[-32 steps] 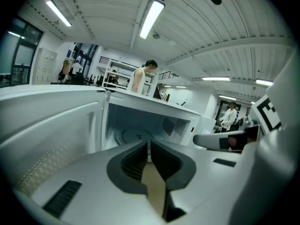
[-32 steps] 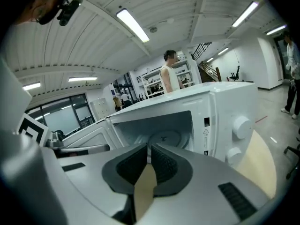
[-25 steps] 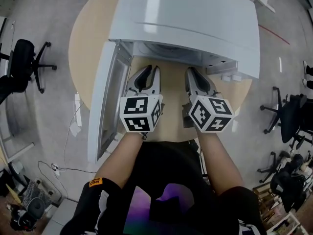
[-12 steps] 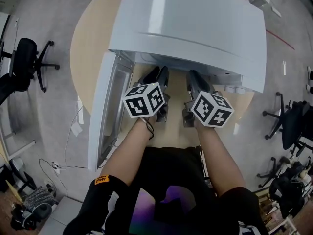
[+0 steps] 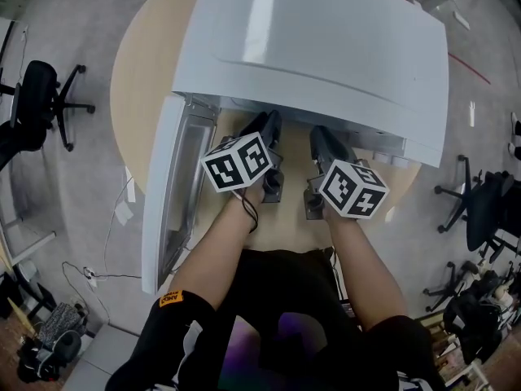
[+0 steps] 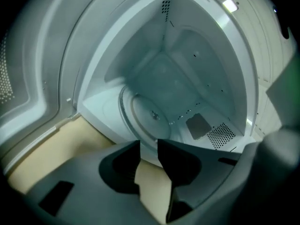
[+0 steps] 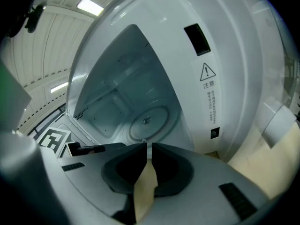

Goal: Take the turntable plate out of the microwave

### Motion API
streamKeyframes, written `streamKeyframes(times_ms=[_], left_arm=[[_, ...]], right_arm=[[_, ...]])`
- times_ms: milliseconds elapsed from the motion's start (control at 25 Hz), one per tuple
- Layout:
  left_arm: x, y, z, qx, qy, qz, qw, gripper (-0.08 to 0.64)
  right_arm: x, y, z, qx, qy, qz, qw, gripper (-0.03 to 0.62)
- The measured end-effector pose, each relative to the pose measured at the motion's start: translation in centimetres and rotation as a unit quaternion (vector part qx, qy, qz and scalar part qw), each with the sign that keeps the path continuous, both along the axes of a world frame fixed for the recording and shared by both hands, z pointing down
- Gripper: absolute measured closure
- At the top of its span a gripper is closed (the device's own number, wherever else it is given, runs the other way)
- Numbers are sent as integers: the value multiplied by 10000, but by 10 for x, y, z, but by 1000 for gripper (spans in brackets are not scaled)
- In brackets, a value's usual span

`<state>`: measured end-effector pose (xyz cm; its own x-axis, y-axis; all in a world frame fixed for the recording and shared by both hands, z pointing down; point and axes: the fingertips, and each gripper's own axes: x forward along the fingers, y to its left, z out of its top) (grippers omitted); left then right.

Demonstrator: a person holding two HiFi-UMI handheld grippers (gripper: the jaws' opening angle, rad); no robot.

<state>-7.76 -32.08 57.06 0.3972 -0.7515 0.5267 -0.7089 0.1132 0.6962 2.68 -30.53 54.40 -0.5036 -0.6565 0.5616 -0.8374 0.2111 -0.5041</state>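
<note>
The white microwave point(image 5: 317, 47) stands on a round wooden table point(image 5: 138, 88), its door point(image 5: 175, 186) swung open to the left. The round glass turntable plate point(image 6: 150, 114) lies flat on the cavity floor, and it also shows in the right gripper view point(image 7: 150, 118). My left gripper point(image 6: 149, 146) is just in front of the opening, aimed at the plate's near rim. Its jaws have just been opening and stand open with nothing between them. My right gripper point(image 7: 148, 148) hovers beside it, short of the cavity, shut with nothing in it. In the head view the microwave's top hides both grippers' point(image 5: 267, 125) point(image 5: 321, 137) tips.
A warning label point(image 7: 208, 93) marks the microwave's front panel right of the cavity. Office chairs stand on the floor at the left point(image 5: 37, 96) and the right point(image 5: 484, 202). A power strip with cable point(image 5: 126, 190) lies on the floor beside the open door.
Both grippers have come lower and closer to the microwave's opening. The left one has rolled, tilting its marker cube, and its jaws stand wider apart.
</note>
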Motion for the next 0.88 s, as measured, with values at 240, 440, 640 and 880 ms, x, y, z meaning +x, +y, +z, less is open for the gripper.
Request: streamKeyframes(times_ms=[240,440,640,880], left_arm=[[1,-3,6,-114,261,-215,9994,414],[0,-2,6,-160,524,-365,9978,414],[-2,-3,5,-268,906,-582,9938,414],[-4,-5,8,-403,1139,-762,9897,428]], right_arm=[[-1,0,6,-62,-26,-56,10000,574],[-4,3,9,-88,-33,-92,9999,574],[-8,7,12,-155,-60,-135,9998,574],[-13,8,18,-228,-124,-184,9995,574]])
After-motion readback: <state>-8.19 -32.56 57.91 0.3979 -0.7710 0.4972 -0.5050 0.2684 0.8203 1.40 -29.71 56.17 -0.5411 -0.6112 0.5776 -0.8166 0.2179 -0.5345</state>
